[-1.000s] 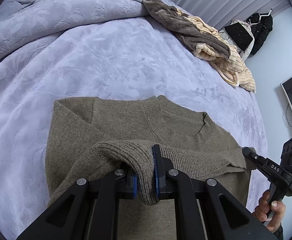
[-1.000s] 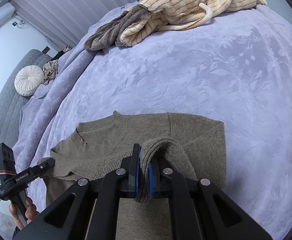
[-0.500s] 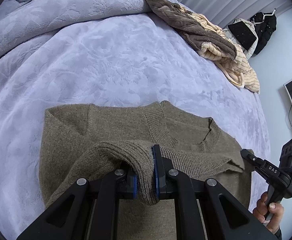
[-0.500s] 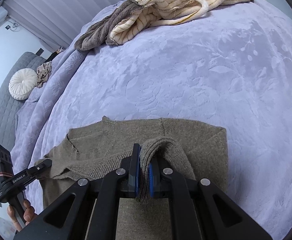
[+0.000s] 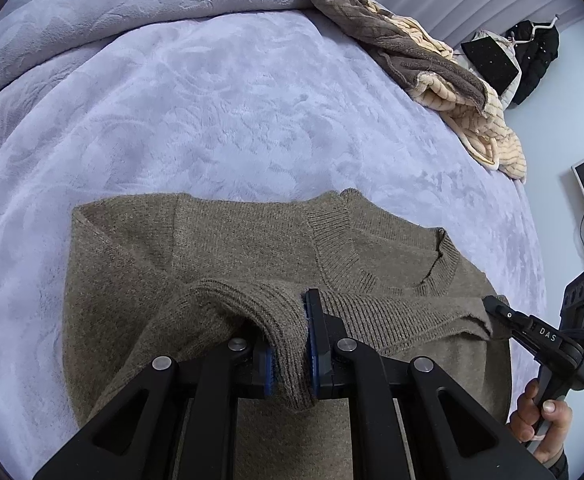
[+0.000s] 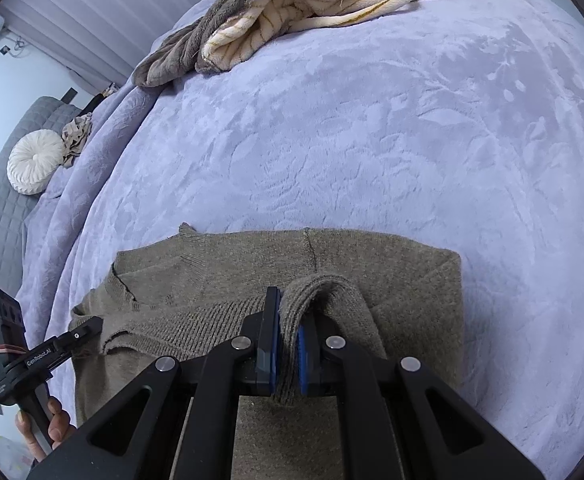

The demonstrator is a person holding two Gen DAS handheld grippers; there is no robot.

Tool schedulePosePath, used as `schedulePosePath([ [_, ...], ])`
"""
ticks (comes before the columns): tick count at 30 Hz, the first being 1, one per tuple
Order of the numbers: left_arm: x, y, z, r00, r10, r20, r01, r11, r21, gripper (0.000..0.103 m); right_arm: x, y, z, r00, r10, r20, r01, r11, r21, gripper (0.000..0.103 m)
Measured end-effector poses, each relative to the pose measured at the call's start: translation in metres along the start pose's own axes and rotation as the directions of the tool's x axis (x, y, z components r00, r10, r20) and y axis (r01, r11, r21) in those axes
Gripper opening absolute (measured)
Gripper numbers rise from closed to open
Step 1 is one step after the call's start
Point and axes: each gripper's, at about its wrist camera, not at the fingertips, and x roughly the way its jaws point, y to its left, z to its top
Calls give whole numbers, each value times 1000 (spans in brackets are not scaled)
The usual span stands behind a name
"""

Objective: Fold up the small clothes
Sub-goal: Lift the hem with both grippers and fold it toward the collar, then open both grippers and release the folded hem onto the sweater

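A brown sweater lies on a lilac bedspread. Both the left gripper and right gripper are clamped on its ribbed hem. Striped blankets are heaped at the far edge.

The left hand-held gripper pinches the ribbed hem of the brown sweater on the lavender blanket.

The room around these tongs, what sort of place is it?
Most likely a bedroom: a bed under a lilac blanket, a round white cushion by the padded headboard, and dark coats hanging on the wall.
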Motion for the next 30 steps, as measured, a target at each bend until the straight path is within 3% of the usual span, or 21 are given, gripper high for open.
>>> schedulePosePath([
  [10,1,4,3,999,-34,-16,33,999,-29,14,-2,-10,3,998,67,-19,-66,995,75,13],
  [12,-1,8,3,998,-66,-22,65,997,-49,14,-6,-14,4,995,99,-7,-97,990,106,21],
  [14,-3,11,3,996,-90,-29,88,994,-65,14,-11,-18,4,993,114,14,-115,985,132,45],
  [16,-4,14,2,994,-106,-32,103,991,-80,14,-18,-19,4,994,100,44,-105,985,135,62],
  [20,-10,16,1,989,-142,-37,138,986,-97,14,-30,-23,4,991,108,80,-118,982,146,64],
  [21,-11,16,1,988,-146,-44,141,985,-101,26,-32,-23,5,991,107,84,-119,982,146,64],
  [22,-12,16,1,987,-152,-50,146,984,-105,46,-35,-23,4,990,106,88,-118,983,143,64],
  [23,-15,16,1,987,-156,-34,151,982,-111,96,-36,-21,2,991,102,90,-114,984,136,64],
  [25,-30,19,-1,986,-154,59,160,981,-114,102,-38,-17,-1,992,91,89,-101,988,114,64],
  [27,-38,17,1,983,-169,66,175,979,-102,102,-40,-12,-5,992,82,92,-91,992,90,64],
  [30,-48,14,1,987,-134,84,141,987,-83,102,-43,-3,-12,992,66,103,-71,996,45,64],
])
